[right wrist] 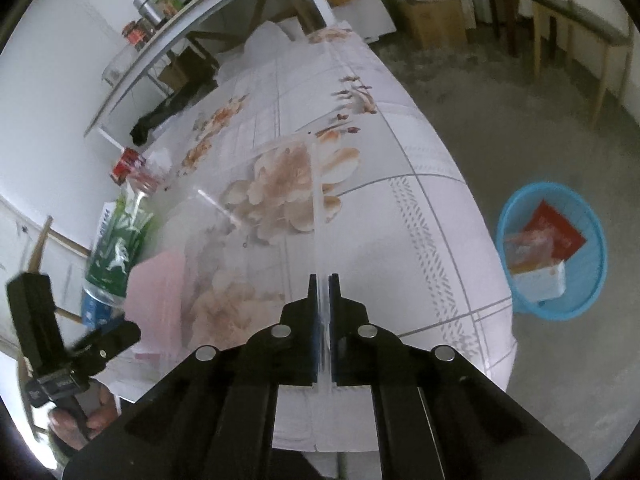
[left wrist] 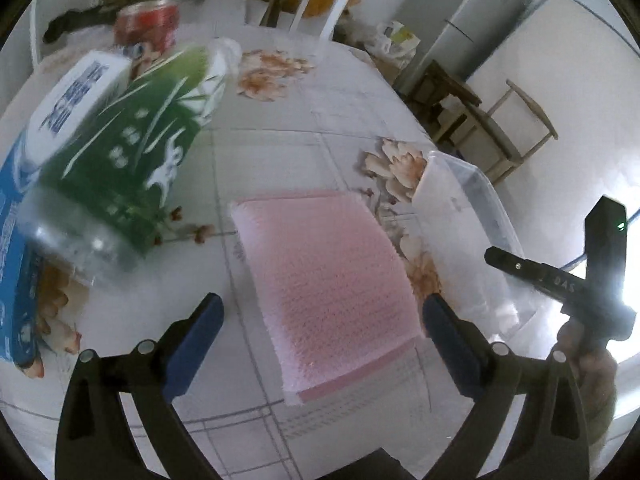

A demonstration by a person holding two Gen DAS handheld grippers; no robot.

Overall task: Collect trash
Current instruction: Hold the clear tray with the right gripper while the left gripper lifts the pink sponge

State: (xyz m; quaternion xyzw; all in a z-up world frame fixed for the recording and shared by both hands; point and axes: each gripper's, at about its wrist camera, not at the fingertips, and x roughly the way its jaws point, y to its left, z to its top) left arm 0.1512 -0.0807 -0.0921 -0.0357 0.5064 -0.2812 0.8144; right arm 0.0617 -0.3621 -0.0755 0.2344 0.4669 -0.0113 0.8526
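Observation:
My left gripper (left wrist: 322, 320) is open and empty, its blue pads on either side of a pink foam pad (left wrist: 324, 276) lying on the flowered tablecloth (left wrist: 276, 136). A green-labelled plastic bottle (left wrist: 132, 168) lies to the left beside a blue and white box (left wrist: 60, 112) and a red can (left wrist: 148, 28). My right gripper (right wrist: 324, 280) is shut on the rim of a clear plastic box (right wrist: 256, 208), which also shows at the right in the left wrist view (left wrist: 468, 216). The bottle (right wrist: 120, 240) and the pink pad (right wrist: 160, 280) show at the left in the right wrist view.
A blue basket (right wrist: 516, 288) with paper and packaging in it stands on the concrete floor right of the table. Wooden chairs (left wrist: 496, 128) and a white fridge (left wrist: 472, 16) stand beyond the table. A white shelf (right wrist: 192, 20) with jars is at the back left.

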